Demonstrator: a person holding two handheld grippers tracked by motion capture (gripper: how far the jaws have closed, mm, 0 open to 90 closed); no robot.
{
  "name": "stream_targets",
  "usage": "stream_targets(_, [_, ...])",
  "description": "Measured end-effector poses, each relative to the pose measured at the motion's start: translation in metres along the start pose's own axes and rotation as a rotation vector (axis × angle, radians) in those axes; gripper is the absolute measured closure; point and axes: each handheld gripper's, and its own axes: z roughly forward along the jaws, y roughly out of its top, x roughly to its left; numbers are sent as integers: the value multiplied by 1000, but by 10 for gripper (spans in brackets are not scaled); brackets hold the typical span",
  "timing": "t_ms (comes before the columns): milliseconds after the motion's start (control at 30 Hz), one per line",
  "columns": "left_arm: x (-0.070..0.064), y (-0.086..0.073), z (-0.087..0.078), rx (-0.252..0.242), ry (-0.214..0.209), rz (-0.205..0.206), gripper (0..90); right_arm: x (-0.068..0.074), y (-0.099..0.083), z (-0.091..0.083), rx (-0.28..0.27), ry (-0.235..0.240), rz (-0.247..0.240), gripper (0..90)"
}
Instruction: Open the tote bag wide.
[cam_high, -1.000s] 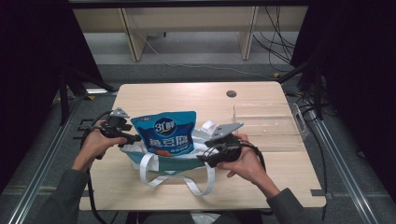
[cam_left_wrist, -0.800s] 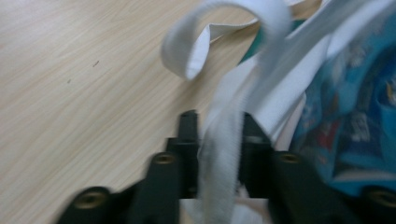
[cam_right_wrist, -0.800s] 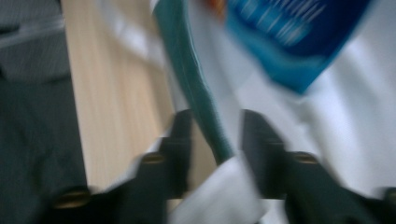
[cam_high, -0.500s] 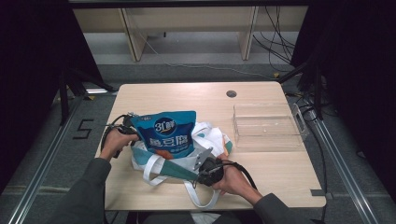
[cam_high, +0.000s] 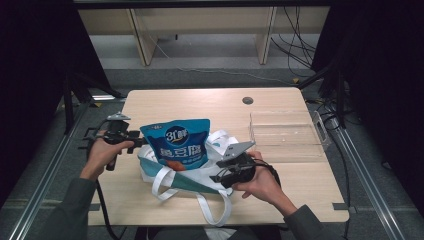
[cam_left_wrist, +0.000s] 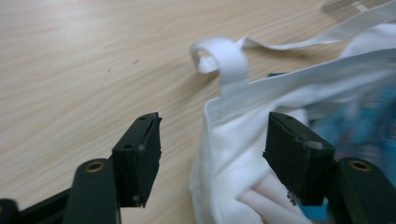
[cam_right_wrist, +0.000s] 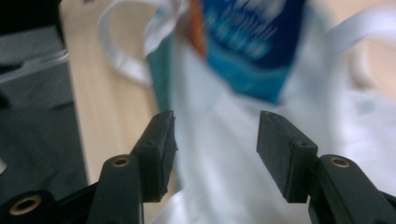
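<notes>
The blue pouch (cam_high: 177, 142) stands in the white tote (cam_high: 172, 172) near the counter's (cam_high: 210, 102) front-left edge. The left gripper (cam_left_wrist: 212, 154) gapes around the tote's rim — gripping nothing. The right gripper (cam_right_wrist: 215, 149), jaws apart, faces the tote — a clear tray (cam_high: 287, 132) sits right.

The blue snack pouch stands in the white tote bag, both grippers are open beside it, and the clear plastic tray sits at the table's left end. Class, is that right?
Not quite. The high view shows the clear plastic tray at the table's right end, not the left. The rest holds: the blue snack pouch stands in the white tote bag, both grippers open beside it.
</notes>
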Motion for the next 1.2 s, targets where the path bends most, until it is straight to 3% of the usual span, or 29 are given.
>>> stream_targets(67, [-6, -5, -11, 23, -29, 24, 425, -7, 3, -3, -6, -47, -6, 478])
stream_targets(133, [-17, -16, -14, 61, -58, 85, 437, -15, 4, -3, 0, -98, 10, 486])
stream_targets(200, [-28, -27, -13, 81, -58, 145, 449, -23, 5, 2, 16, -148, -1, 486])
stream_targets(267, [-35, -31, -10, 97, -102, 209, 461, -30, 6, 6, 18, -166, 10, 495])
stream_targets(333, [-43, -34, -2, 78, -133, 265, 437, -37, 9, 13, 39, -152, 10, 498])
stream_targets(367, [-45, -34, 2, 94, -147, 301, 431, -40, 10, 16, 45, -144, 7, 518])
stream_targets(433, [-48, -38, 13, 148, -173, 323, 436, -47, 13, 26, 68, -121, 1, 666])
stream_targets(467, [-49, -40, 18, 175, -188, 345, 477, -48, 14, 30, 75, -111, -14, 750])
stream_targets(533, [-54, -49, 26, 202, -226, 343, 603, -54, 18, 35, 94, -140, -54, 872])
stream_targets(567, [-57, -53, 28, 222, -223, 383, 694, -58, 20, 36, 84, -160, -51, 891])
stream_targets(600, [-61, -58, 30, 247, -225, 398, 757, -63, 21, 36, 69, -179, -50, 894])
stream_targets(633, [-62, -62, 32, 278, -232, 445, 813, -68, 22, 35, 54, -202, -37, 895])
stream_targets(667, [-62, -64, 32, 290, -238, 447, 837, -75, 21, 36, 48, -240, -9, 896])
stream_targets(700, [-63, -69, 35, 274, -236, 414, 848, -79, 20, 37, 57, -255, -10, 896])
stream_targets(733, [-62, -71, 37, 279, -231, 411, 856, -87, 17, 41, 74, -289, 16, 896])
stream_targets(800, [-62, -76, 38, 306, -227, 438, 865, -97, 8, 50, 84, -278, 30, 896])
stream_targets(833, [-67, -81, 40, 282, -224, 401, 865, -98, 4, 56, 89, -282, 38, 896])
stream_targets(867, [-68, -82, 40, 280, -217, 419, 866, -98, 1, 61, 114, -279, 38, 896])
stream_targets(900, [-67, -80, 38, 324, -203, 470, 865, -98, -2, 66, 131, -295, 21, 896])
stream_targets(967, [-68, -82, 40, 329, -193, 458, 866, -98, -7, 77, 178, -284, 6, 896])
stream_targets(1000, [-72, -85, 43, 292, -192, 389, 867, -98, -12, 84, 191, -278, 23, 896])
stream_targets(1067, [-71, -86, 46, 300, -192, 398, 867, -99, -16, 92, 206, -269, 66, 896])
stream_targets(1167, [-68, -84, 46, 320, -198, 400, 863, -101, -17, 96, 155, -283, 23, 895])
stream_targets(1200, [-66, -82, 46, 340, -197, 425, 861, -100, -15, 91, 214, -260, 66, 894])
